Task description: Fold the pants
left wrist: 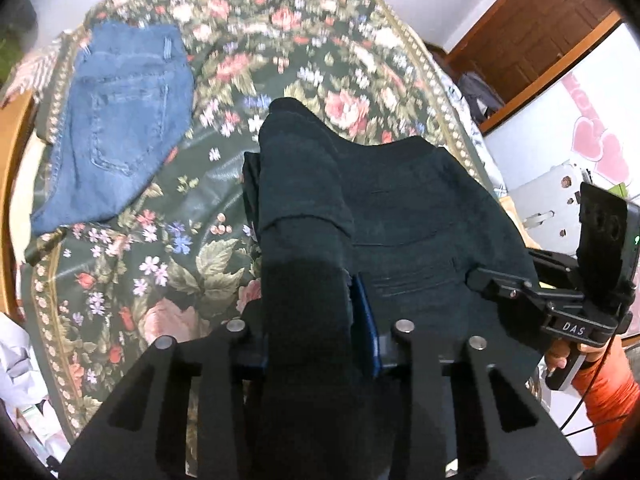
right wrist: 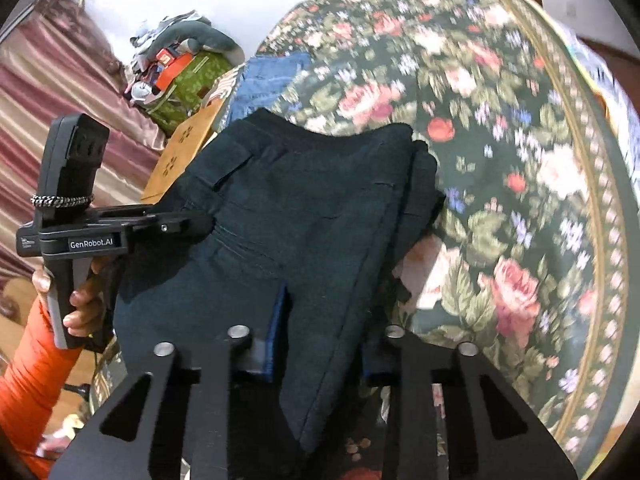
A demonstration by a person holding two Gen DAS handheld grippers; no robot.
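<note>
Left gripper (left wrist: 320, 320): fingers pressed together on a thick fold of the dark, soft cotton pants (left wrist: 400, 208), the cloth running between them toward 12 o'clock.

Right gripper (right wrist: 320, 344): fingers likewise pinched on the opposite edge of the same garment, the cloth draped over them.

Dark pants: held up between your two grippers, bunched and partly doubled, hanging just above the floral bedspread (left wrist: 200, 264). Judged light, limp and non-slippery; they will sag wherever unsupported, so take hold at firm edges such as the waistband or hem corners, gathering all layers in one pinch.

Right hand (left wrist: 560, 356): at 4 o'clock in the left view, wrapped round the grip with an orange sleeve below, the tool level and pointing inward.

Left hand (right wrist: 84, 300): at 8 o'clock in the right view, mirroring that pose.

Blue denim jeans (left wrist: 120, 120): folded flat on the bedspread at 10 o'clock in the left view, well apart from the dark pants.

Cluttered pile of bags and cloth (right wrist: 180, 60): at 11 o'clock in the right view, beyond the bed.
</note>
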